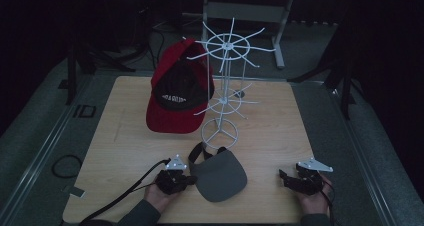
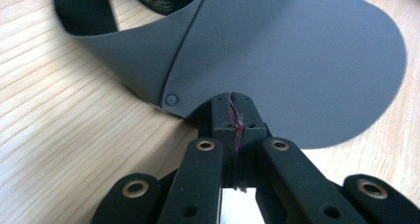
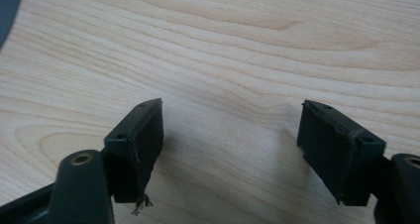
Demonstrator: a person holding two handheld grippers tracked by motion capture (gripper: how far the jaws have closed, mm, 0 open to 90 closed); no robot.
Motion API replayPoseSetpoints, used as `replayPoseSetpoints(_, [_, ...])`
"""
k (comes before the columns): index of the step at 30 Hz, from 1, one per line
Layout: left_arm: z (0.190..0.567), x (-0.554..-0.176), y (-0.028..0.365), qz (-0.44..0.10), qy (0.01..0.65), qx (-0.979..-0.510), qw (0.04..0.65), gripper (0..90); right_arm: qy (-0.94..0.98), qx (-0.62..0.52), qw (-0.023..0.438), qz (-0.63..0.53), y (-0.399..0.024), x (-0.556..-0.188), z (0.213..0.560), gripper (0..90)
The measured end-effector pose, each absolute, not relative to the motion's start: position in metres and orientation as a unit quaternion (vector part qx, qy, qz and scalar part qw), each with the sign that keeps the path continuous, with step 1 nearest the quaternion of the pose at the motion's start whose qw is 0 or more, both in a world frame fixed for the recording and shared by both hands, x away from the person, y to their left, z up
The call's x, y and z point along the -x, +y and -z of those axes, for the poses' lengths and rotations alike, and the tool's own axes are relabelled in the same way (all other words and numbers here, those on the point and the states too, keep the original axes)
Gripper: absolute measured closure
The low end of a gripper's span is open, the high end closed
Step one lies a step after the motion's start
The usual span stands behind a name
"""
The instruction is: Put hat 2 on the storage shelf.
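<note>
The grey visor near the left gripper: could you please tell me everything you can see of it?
The grey visor lies flat on the wooden table, near its front edge and just in front of the white wire stand. It has a smooth, matte grey, rounded brim, a seam with a small rivet near one corner, and a black strap looping behind it. The left gripper meets its brim edge with jaws shut; whether they pinch it I cannot tell.
</note>
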State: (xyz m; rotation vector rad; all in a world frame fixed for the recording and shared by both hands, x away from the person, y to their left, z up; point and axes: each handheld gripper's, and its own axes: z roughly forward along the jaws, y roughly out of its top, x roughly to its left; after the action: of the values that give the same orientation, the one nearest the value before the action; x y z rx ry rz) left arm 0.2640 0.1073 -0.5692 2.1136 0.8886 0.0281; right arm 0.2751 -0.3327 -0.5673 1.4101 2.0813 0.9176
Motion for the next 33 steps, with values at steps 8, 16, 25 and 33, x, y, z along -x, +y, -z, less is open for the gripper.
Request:
replayPoseSetpoints(8, [0.568,-0.266,0.099,-0.012,0.347,-0.844,0.409,90.0,0.773,-0.493,0.217,-0.335,-0.320,-0.276,0.562,36.6])
replayPoseSetpoints(16, [0.556,-0.270,0.102,-0.034,0.351,-0.834,0.424,90.0,0.778,-0.465,0.218,-0.362,-0.304,-0.282,0.542,39.0])
replayPoseSetpoints(25, [0.531,-0.290,0.113,-0.065,0.375,-0.801,0.462,90.0,0.788,-0.437,0.222,-0.372,-0.286,-0.298,0.527,41.9])
replayPoseSetpoints(33, [0.536,-0.300,0.095,-0.044,0.367,-0.803,0.468,90.0,0.802,-0.405,0.231,-0.373,-0.267,-0.307,0.513,41.8])
